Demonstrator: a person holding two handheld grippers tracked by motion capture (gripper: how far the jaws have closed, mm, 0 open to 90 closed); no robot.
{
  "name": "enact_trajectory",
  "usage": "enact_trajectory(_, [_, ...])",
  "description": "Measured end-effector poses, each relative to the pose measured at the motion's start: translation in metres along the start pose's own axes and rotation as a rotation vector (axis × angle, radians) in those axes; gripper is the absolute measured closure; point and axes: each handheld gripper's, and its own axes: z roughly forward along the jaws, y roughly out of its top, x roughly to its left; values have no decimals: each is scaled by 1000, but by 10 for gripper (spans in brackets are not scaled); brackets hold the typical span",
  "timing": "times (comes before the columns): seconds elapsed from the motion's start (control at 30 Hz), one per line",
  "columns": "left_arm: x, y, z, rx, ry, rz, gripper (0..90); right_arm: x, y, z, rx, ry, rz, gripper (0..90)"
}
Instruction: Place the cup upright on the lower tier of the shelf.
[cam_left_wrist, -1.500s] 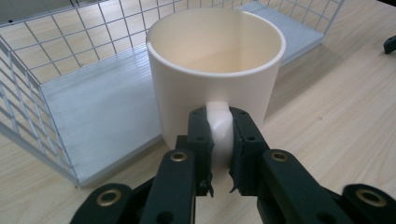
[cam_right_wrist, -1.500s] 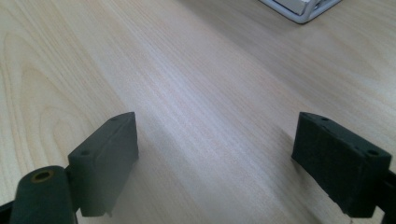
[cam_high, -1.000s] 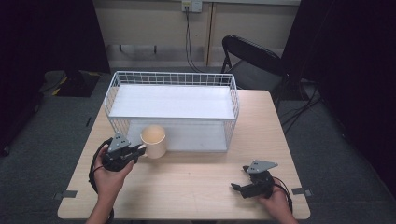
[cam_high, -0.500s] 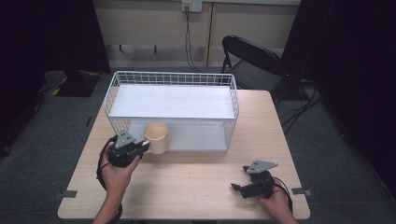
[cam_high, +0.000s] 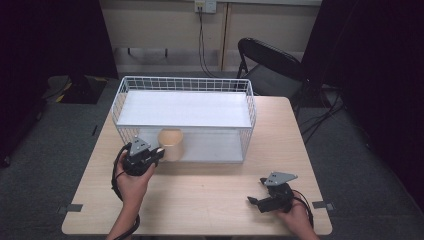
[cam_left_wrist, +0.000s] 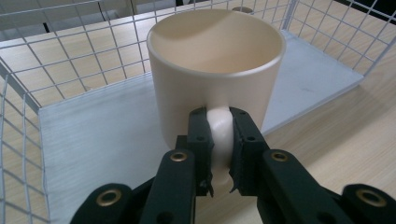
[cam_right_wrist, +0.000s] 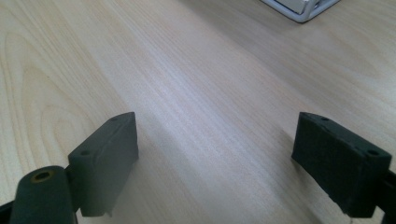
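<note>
left gripper (cam_left_wrist: 219, 140): clamped on cream mug (cam_left_wrist: 215, 65) handle, mug up against wire basket (cam_high: 185, 95)
right gripper (cam_right_wrist: 215, 158): jaws wide apart, nothing between, low over table (cam_high: 200, 200)
room: grey carpet, folding chair (cam_high: 270, 65) behind table

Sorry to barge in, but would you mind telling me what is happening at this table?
A person works with two handheld grippers. The left gripper is shut on the handle of a cream mug, holding it at the near wall of the white wire basket. The right gripper rests open over the bare wooden table.
</note>
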Motion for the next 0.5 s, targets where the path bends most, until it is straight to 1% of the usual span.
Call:
enact_trajectory(0.07, [-1, 1, 3, 3, 1, 5, 803, 0, 0, 0, 0, 0, 1, 136])
enact_trajectory(0.13, [-2, 1, 5, 2, 7, -3, 804, 0, 0, 0, -1, -1, 1, 136])
enact_trajectory(0.23, [-3, 2, 9, 3, 10, 0, 804, 0, 0, 0, -1, 0, 1, 136])
enact_trajectory(0.33, [-4, 3, 12, 9, 3, -8, 803, 0, 0, 0, -1, 0, 0, 136])
enact_trajectory(0.4, [-6, 4, 15, 9, 11, 1, 804, 0, 0, 0, -1, 0, 1, 136])
enact_trajectory(0.5, [-6, 4, 18, 10, 13, 3, 804, 0, 0, 0, -1, 0, 1, 136])
